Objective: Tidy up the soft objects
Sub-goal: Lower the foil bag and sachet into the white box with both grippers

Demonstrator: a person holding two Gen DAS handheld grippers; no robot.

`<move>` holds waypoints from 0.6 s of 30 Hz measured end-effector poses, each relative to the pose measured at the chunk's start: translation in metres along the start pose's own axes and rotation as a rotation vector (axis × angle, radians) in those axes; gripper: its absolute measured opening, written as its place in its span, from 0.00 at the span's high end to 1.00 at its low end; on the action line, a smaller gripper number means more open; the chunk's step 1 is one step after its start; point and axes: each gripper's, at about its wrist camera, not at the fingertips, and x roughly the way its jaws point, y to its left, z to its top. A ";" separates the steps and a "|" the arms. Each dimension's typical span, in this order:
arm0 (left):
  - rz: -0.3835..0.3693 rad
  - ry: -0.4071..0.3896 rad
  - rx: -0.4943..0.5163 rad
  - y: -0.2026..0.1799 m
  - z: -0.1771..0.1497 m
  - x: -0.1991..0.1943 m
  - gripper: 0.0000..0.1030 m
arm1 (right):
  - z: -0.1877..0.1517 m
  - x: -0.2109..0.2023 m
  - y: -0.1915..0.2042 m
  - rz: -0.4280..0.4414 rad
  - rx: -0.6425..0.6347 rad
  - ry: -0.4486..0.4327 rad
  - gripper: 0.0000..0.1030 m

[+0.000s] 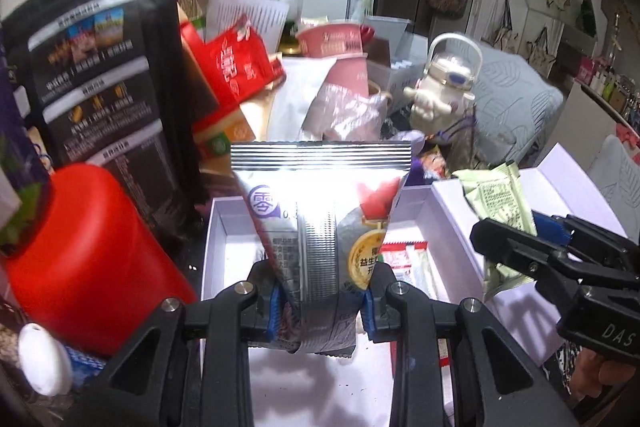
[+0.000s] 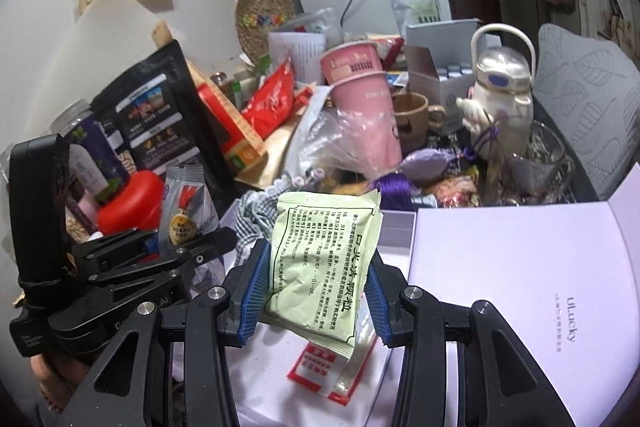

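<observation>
Both grippers are carrying soft packets toward the white box (image 1: 216, 251), so I'm using that box as the landmark.

The left gripper (image 1: 322, 301) is holding a silver foil sachet (image 1: 320, 195) right above the box's open tray, fingers (image 1: 274, 307) clamped on its lower end, which is crumpling into a narrow waist while the top fans out wide. I'm reading that as light, crinkly and slick foil that'll bend anywhere you squeeze it. Pinching across the flat seal would probably be steadier than squeezing the puffy middle.

The right gripper (image 2: 314, 301) is holding a pale green paper-like sachet (image 2: 324, 259) over the box's right half, just left of the lid (image 2: 520, 267) lying open beside it. Its fingers (image 2: 254, 291) are pressing on the packet's two side edges, and the packet is tilting and creasing a bit. It's looking just as light and floppy, less slippery I'd guess.

A red-and-white packet (image 2: 316, 367) is already lying in the tray, below the green one.

Room-wise, the box walls are low and the tray is mostly bare, so dropping in from above is looking easy. Left of the box a red container (image 1: 92, 267) is sitting close, and behind the box clutter is piling up against the far wall. The two grippers are also working near each other over the box, so they're the likeliest thing to bump.
</observation>
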 end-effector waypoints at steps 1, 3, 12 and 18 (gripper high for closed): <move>0.003 0.012 0.003 0.000 -0.002 0.003 0.72 | -0.001 0.002 -0.001 -0.003 0.001 0.003 0.57; 0.008 0.031 0.002 0.000 -0.003 0.008 0.72 | -0.002 0.006 -0.003 -0.011 0.006 0.012 0.57; 0.041 0.112 0.020 -0.001 -0.011 0.032 0.71 | -0.008 0.020 -0.003 -0.046 -0.009 0.050 0.57; 0.045 0.143 0.007 0.001 -0.013 0.039 0.71 | -0.013 0.030 0.000 -0.054 -0.020 0.080 0.57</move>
